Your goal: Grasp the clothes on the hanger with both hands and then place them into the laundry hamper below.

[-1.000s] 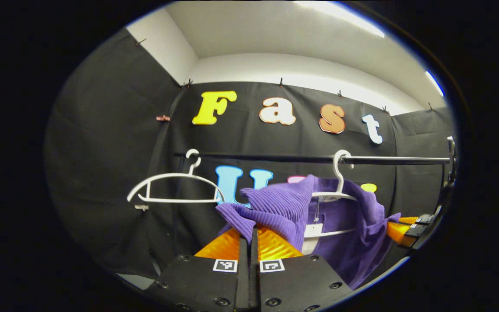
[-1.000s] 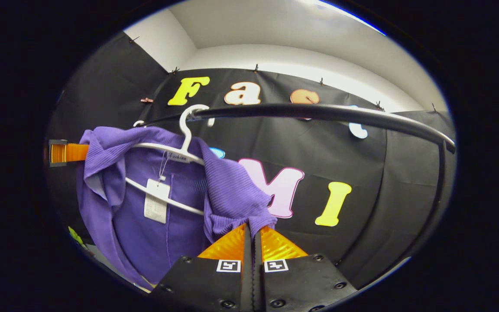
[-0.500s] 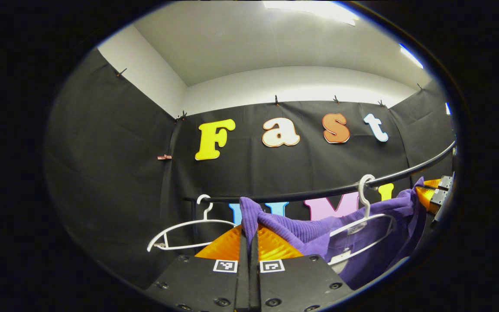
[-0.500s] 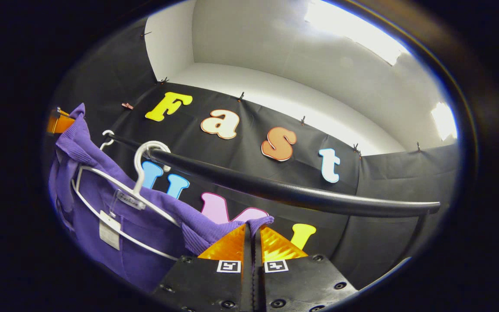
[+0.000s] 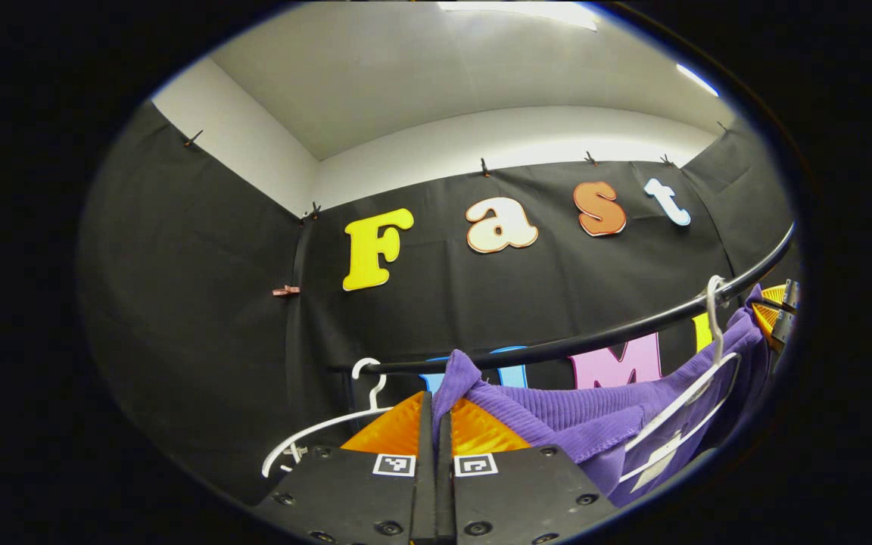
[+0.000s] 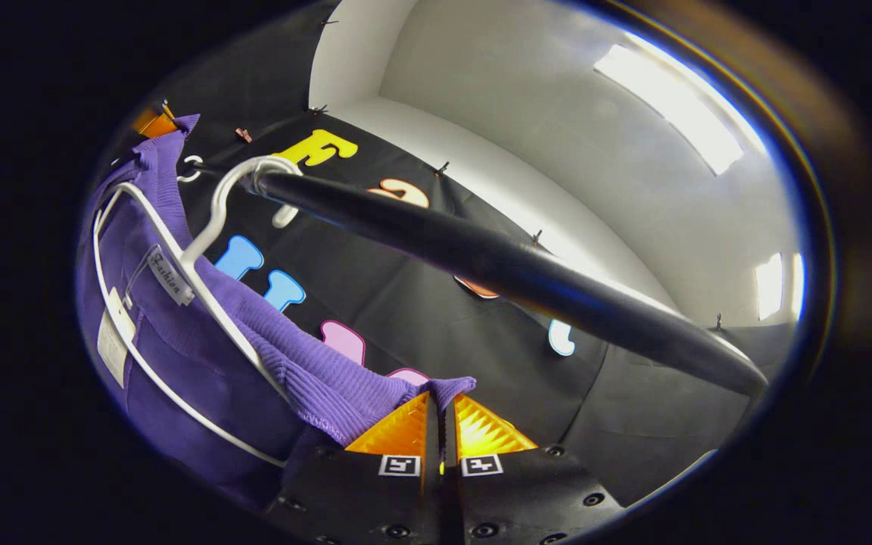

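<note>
Under rail (image 5: 595, 337), both grippers pinch purple top (image 5: 557, 412) edges.

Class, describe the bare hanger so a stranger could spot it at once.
Find the black rail crossing the booth's dark wall. Two white hangers hook over it. The bare hanger hangs at the rail's left end in the left gripper view; the other hanger carries a purple top.

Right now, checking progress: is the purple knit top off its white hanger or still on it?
Still on: the purple ribbed knit top drapes over the white plastic hanger, hooked on the black rail.
</note>
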